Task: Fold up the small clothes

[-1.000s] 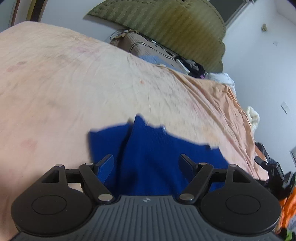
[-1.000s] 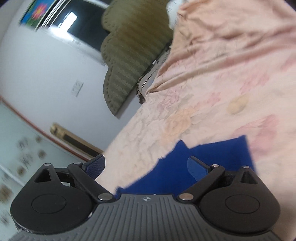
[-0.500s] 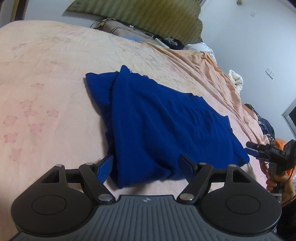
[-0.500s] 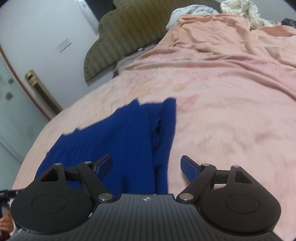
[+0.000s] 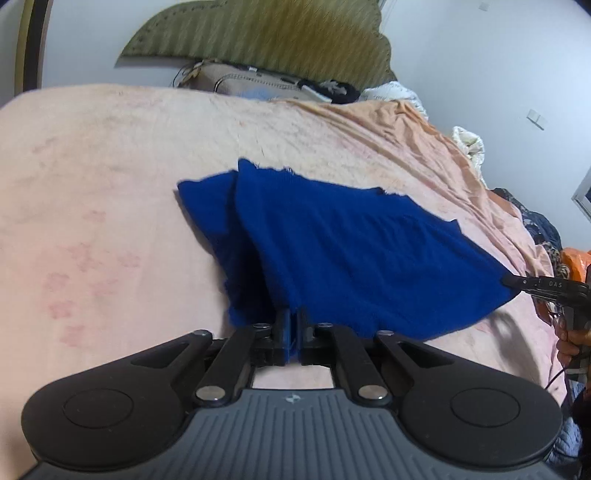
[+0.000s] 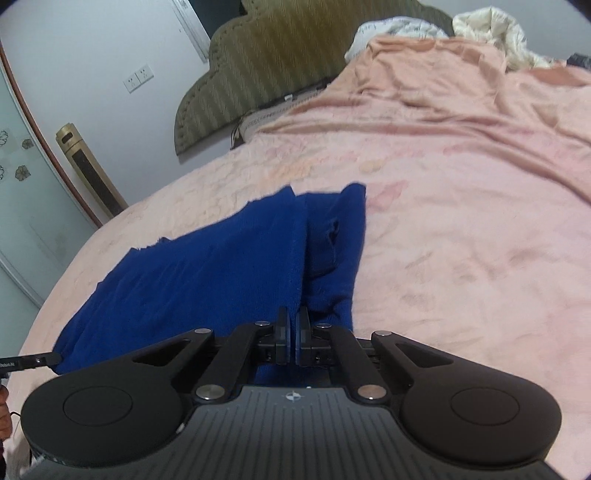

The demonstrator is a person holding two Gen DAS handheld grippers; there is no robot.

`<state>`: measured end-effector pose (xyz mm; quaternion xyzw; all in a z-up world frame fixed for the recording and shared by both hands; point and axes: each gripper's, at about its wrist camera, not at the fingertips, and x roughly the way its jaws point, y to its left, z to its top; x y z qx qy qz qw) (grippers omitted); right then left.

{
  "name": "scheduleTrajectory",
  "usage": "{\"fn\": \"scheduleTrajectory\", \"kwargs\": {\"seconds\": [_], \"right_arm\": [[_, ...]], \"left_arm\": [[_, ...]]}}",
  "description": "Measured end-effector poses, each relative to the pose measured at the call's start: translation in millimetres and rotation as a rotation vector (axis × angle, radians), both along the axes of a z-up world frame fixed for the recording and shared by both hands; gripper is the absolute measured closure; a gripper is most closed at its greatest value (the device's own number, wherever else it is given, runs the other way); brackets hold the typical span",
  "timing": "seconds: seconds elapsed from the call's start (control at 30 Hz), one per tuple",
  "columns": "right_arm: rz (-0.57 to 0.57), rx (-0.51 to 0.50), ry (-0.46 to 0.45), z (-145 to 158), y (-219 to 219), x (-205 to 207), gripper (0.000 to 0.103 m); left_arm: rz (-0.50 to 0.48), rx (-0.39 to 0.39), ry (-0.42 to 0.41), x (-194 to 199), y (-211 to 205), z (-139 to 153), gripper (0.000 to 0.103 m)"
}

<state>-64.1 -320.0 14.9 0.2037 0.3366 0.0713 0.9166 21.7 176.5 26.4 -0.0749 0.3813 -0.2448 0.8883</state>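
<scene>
Jaws of both the left gripper (image 5: 291,334) and right gripper (image 6: 292,338) pinch the blue garment's (image 5: 351,251) near hem at 6 o'clock, ready to lift it off the bed (image 5: 92,184).

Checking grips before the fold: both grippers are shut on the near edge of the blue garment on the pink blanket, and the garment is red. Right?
Not quite: the garment is blue, as the left wrist view shows. The rest holds: left gripper and right gripper are shut on its near edge, on the pink blanket.

A pink blanket (image 6: 461,177) covers the bed beneath an olive striped headboard (image 5: 258,33), with a gold pillar (image 6: 88,170) standing near the white wall (image 6: 110,44).
</scene>
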Motion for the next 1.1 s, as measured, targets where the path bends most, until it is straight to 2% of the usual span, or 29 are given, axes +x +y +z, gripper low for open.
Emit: {"fn": "scheduleTrajectory", "kwargs": {"seconds": [0.13, 0.27, 0.4, 0.43, 0.47, 0.53, 0.6, 0.73, 0.87, 0.93, 1.03, 1.1], "right_arm": [[-0.003, -0.002, 0.004, 7, -9, -18, 0.099], [-0.004, -0.006, 0.048, -5, -12, -27, 0.099], [-0.008, -0.024, 0.100, -20, -10, -23, 0.097], [-0.007, -0.045, 0.108, -19, -8, -21, 0.085], [-0.013, -0.080, 0.106, -17, -5, -22, 0.084], [-0.034, -0.140, 0.070, -7, -1, -23, 0.066], [-0.054, -0.146, 0.015, 6, 0, -17, 0.065], [-0.029, -0.094, -0.029, 14, 12, 26, 0.061], [0.028, -0.050, -0.012, 2, 37, 86, 0.059], [0.066, -0.109, -0.005, -9, 56, 115, 0.055], [0.099, -0.246, -0.003, -25, 77, 148, 0.057], [0.082, -0.369, -0.022, -33, 85, 165, 0.055]], "left_arm": [[-0.030, 0.077, -0.025, -13, 8, 3, 0.101], [-0.048, 0.180, 0.037, -12, 3, -22, 0.102], [0.009, 0.168, 0.102, -4, 21, -31, 0.101], [0.031, 0.164, 0.095, -3, 27, -27, 0.101], [0.055, 0.168, 0.064, -3, 31, -20, 0.101], [0.071, 0.188, -0.015, -2, 29, -2, 0.101], [0.058, 0.188, -0.075, 7, 15, 15, 0.099], [0.019, 0.180, -0.134, 39, -39, 25, 0.098], [-0.014, 0.214, -0.117, 71, -92, 9, 0.098], [0.007, 0.243, -0.100, 86, -110, -6, 0.098], [0.099, 0.293, -0.081, 104, -116, -26, 0.098], [0.162, 0.269, -0.062, 111, -109, -36, 0.098]]}}
